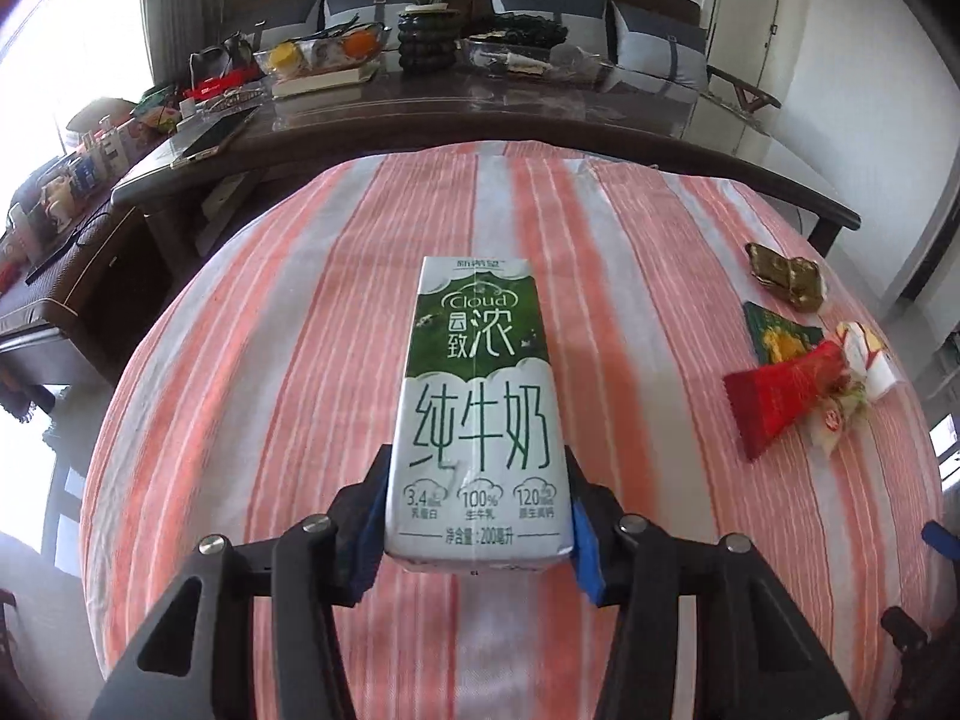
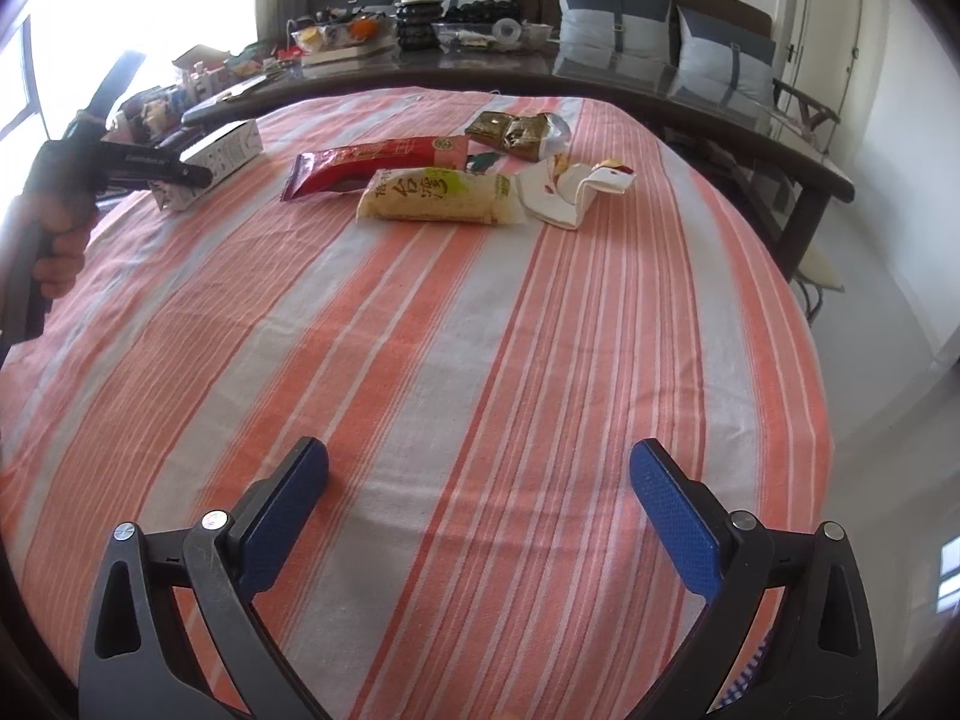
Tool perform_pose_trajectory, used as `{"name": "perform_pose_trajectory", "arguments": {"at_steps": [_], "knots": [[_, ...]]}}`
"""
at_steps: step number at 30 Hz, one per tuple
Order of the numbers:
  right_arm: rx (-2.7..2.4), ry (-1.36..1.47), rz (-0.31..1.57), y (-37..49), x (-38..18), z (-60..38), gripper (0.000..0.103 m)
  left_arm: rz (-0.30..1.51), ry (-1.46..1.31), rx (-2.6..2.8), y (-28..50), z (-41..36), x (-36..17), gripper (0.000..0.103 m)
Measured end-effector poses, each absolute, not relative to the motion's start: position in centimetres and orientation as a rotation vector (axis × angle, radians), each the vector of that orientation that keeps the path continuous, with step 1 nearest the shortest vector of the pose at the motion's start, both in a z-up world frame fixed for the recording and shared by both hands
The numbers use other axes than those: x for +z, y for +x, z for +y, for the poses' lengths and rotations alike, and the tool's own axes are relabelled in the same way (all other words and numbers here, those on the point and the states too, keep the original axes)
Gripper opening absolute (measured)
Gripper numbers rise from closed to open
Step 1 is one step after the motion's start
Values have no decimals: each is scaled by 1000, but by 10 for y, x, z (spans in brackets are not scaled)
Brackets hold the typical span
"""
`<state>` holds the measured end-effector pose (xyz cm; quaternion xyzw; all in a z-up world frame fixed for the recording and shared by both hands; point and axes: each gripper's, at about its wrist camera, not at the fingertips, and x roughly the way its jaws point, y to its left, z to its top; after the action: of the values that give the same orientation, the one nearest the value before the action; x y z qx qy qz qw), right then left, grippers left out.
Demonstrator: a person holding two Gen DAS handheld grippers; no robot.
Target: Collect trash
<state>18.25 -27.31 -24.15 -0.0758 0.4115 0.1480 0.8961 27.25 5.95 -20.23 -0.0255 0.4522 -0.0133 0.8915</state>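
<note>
A green-and-white milk carton (image 1: 477, 396) lies lengthwise on the striped tablecloth (image 1: 288, 360). My left gripper (image 1: 477, 465) is shut on its near end, a blue pad pressed against each side. In the right wrist view the same carton (image 2: 231, 150) shows at the far left, with a person's hand (image 2: 60, 246) on the left tool. My right gripper (image 2: 480, 456) hangs open over bare cloth, with nothing between its fingers. More trash lies at the far side: a red wrapper (image 2: 372, 165), a beige snack packet (image 2: 438, 198), a gold-brown wrapper (image 2: 510, 129) and a crumpled white wrapper (image 2: 570, 192).
A long dark table (image 2: 600, 72) runs behind the cloth-covered one, crowded with a potted plant (image 2: 414, 18), bowls, books and small items. Sofa cushions (image 2: 612, 12) stand behind it. The floor (image 2: 870, 300) drops away at the right edge.
</note>
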Motion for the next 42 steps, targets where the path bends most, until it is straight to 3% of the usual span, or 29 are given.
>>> {"name": "perform_pose_trajectory", "arguments": {"at_steps": [6, 9, 12, 14, 16, 34, 35, 36, 42], "knots": [[291, -183, 849, 183, -244, -270, 102, 935, -84, -112, 224, 19, -201, 52], [292, -177, 848, 183, -244, -269, 102, 935, -40, -77, 224, 5, -207, 70], [296, -168, 846, 184, -245, -270, 102, 952, 16, -18, 233, 1, -219, 72], [299, -165, 844, 184, -246, -271, 102, 932, 0, -9, 234, 4, -222, 83], [300, -165, 843, 184, -246, -272, 102, 928, -7, -4, 235, 6, -224, 87], [299, -161, 850, 185, -246, -272, 103, 934, 0, -3, 237, 4, -226, 93], [299, -161, 850, 186, -246, -272, 103, 939, 3, 11, 237, 5, -227, 102], [299, -161, 850, 185, -246, -272, 102, 951, -13, 24, 238, 7, -228, 103], [299, -162, 850, 186, -246, -272, 102, 950, -20, 26, 238, 10, -229, 103]]}}
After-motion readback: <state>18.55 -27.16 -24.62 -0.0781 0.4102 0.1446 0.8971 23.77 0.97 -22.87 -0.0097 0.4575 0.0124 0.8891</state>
